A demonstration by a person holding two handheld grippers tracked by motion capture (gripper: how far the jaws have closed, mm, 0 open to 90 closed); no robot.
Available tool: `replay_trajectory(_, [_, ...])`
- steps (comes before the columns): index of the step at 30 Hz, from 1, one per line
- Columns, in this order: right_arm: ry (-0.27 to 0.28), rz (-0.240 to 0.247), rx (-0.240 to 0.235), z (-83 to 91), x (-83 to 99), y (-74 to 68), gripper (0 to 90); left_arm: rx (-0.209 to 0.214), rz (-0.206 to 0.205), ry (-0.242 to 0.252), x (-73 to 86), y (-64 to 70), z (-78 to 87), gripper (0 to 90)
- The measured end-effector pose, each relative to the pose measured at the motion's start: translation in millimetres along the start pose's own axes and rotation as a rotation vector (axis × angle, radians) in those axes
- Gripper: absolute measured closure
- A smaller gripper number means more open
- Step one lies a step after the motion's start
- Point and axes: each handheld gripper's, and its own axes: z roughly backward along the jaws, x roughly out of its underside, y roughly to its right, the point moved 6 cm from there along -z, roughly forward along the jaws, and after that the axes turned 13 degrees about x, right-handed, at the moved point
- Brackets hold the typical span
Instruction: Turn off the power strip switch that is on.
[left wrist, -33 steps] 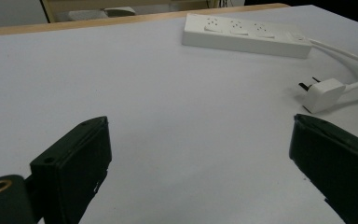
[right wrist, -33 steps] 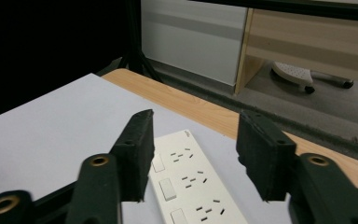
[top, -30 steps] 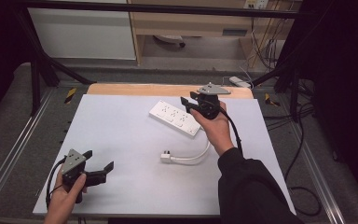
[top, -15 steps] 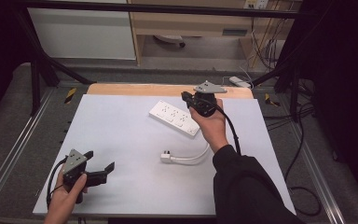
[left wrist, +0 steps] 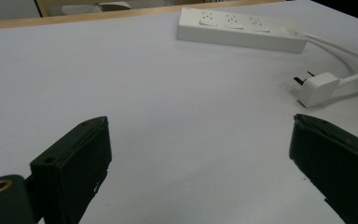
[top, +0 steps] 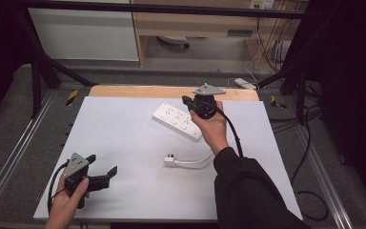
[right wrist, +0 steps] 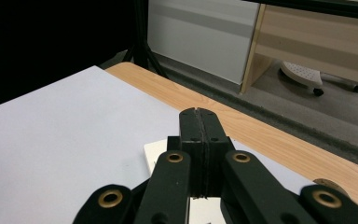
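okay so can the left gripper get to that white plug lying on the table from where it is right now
Probably yes. The left gripper sits low at the near left with its jaws wide open, and the white plug lies ahead with only bare white table between. The right gripper is off over the power strip.

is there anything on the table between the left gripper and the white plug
Nothing visible. In the left gripper view, bare white table lies between the open left gripper and the plug; the power strip sits farther back.
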Motion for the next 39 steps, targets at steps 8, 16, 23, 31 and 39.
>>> replay_trajectory(8, [-0.002,-0.016,-0.012,-6.8,0.6,-3.0,90.0,0.000,-0.002,-0.002,0.6,-0.4,0.9,5.6])
replay_trajectory(16, [-0.016,-0.010,-0.021,-12.3,3.2,-7.7,90.0,0.002,-0.003,-0.007,1.4,-0.7,1.3,5.7])
replay_trajectory(23, [-0.029,-0.024,-0.013,-18.7,7.9,-8.0,90.0,0.004,0.001,-0.004,1.6,-1.7,3.1,5.6])
replay_trajectory(31, [-0.041,-0.037,-0.013,-27.1,13.1,-9.3,90.0,0.007,0.005,-0.007,1.9,-2.4,2.0,5.6])
replay_trajectory(39, [-0.054,-0.048,-0.023,-33.9,17.7,-14.6,90.0,0.011,0.004,-0.006,2.2,-2.2,2.6,5.5])
